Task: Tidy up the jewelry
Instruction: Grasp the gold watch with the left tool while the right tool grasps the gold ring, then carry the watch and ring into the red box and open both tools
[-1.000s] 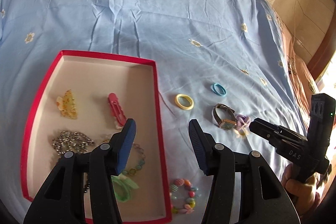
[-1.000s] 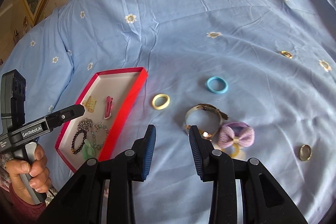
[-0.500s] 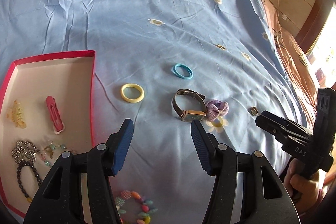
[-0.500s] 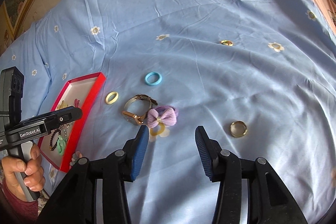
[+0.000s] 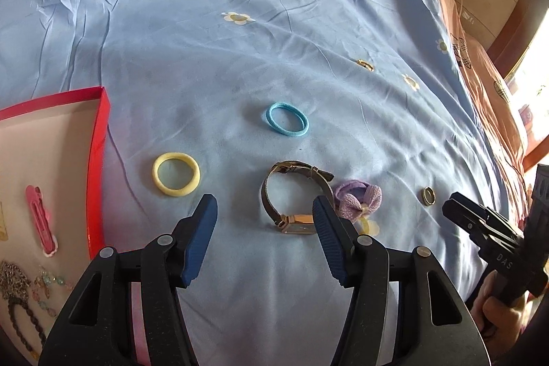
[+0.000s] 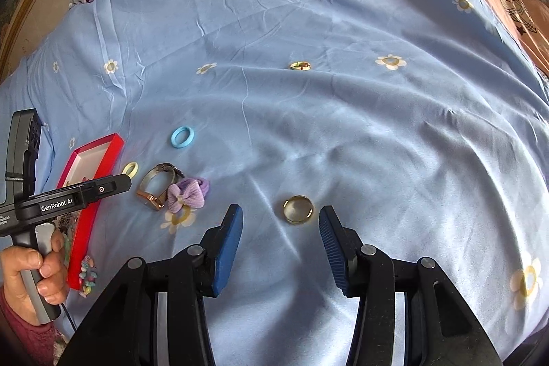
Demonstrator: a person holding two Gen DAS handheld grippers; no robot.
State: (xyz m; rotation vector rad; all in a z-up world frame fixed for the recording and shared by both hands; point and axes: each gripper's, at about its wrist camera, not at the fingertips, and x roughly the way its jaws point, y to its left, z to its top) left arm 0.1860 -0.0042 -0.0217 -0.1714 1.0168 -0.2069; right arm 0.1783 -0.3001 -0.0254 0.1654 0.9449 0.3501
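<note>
Loose jewelry lies on the blue flowered bed sheet (image 6: 343,112), with the watch (image 5: 295,194) as the landmark. The left gripper (image 5: 264,228) hovers just short of the watch, its fingers (image 5: 202,235) spread wide and empty. A purple bow tie (image 5: 358,199) touches the watch's right side; a gold ring (image 6: 298,209) lies farther right, between the parted, empty fingers (image 6: 229,246) of the right gripper (image 6: 279,246). Left of the watch sits a yellow hair band (image 5: 176,174), beyond it a blue hair band (image 5: 287,119). Far left stands the red tray (image 5: 97,160), holding a pink clip (image 5: 39,218).
</note>
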